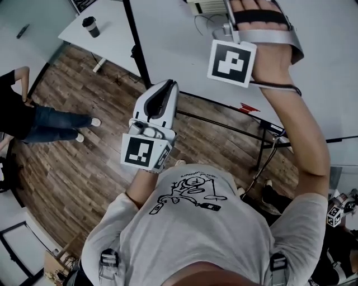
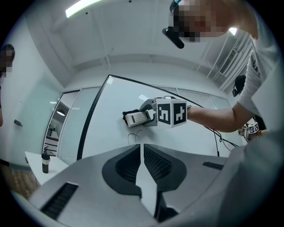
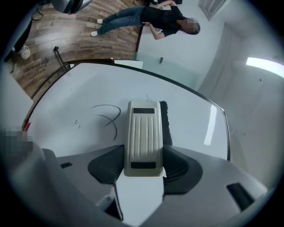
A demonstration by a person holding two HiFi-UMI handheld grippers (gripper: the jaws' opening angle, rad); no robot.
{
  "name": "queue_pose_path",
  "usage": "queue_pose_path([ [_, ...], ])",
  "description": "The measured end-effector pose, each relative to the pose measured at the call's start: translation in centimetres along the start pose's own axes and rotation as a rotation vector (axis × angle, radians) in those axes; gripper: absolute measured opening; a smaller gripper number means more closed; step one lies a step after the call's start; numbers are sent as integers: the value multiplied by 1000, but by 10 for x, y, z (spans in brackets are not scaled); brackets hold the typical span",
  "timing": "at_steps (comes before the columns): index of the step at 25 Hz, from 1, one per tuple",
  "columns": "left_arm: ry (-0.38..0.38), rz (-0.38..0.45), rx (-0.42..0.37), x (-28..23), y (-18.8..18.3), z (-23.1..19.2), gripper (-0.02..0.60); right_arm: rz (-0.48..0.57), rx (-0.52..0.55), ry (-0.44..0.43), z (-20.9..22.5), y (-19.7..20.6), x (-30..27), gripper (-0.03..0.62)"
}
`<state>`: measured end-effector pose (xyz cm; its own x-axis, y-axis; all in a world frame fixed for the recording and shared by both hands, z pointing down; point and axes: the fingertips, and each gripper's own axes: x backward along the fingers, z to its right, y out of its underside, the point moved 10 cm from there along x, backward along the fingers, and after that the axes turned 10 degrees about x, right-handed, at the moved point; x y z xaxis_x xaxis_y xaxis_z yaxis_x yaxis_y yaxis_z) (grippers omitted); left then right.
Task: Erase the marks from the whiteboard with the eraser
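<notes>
Head view: my right gripper (image 1: pixel 226 11) holds the eraser (image 1: pixel 205 6) at the whiteboard (image 1: pixel 179 56). Left gripper view: my left gripper (image 2: pixel 142 148) is closed on nothing. Right gripper view: I see the jaws clamping the eraser, its long axis pointing straight ahead, beside curved marks (image 3: pixel 108 117).

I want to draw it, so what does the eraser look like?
The eraser is a cream, plastic-looking block with long ridges, a dark patch at each end and black felt along one side. The right gripper has its jaws shut on its near end. It is held at the whiteboard, beside curved pen marks; I can't tell if the felt touches.
</notes>
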<state>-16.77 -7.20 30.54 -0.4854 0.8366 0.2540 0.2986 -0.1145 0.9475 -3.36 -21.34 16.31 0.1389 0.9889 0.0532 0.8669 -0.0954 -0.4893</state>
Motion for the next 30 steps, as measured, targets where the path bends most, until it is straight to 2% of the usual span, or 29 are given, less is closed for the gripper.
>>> queue_pose_path([
  [5,0,-1,5,-3,1,-1,38,-30,221,-59,-8,-22,-9,261],
  [9,0,-1,5,-2,2,-1,38,-48,261,-93,-8,-23,-10,259],
  [12,-6,-1,7,-2,2,0,38,-65,312,-88,-10,-25,-11,259],
  [25,-10,-11,11,-5,6,-2,38,-75,340,-91,-17,-28,-8,256],
  [30,-12,-14,14,-3,6,-4,38,-70,343,-140,-27,-33,-5,258],
])
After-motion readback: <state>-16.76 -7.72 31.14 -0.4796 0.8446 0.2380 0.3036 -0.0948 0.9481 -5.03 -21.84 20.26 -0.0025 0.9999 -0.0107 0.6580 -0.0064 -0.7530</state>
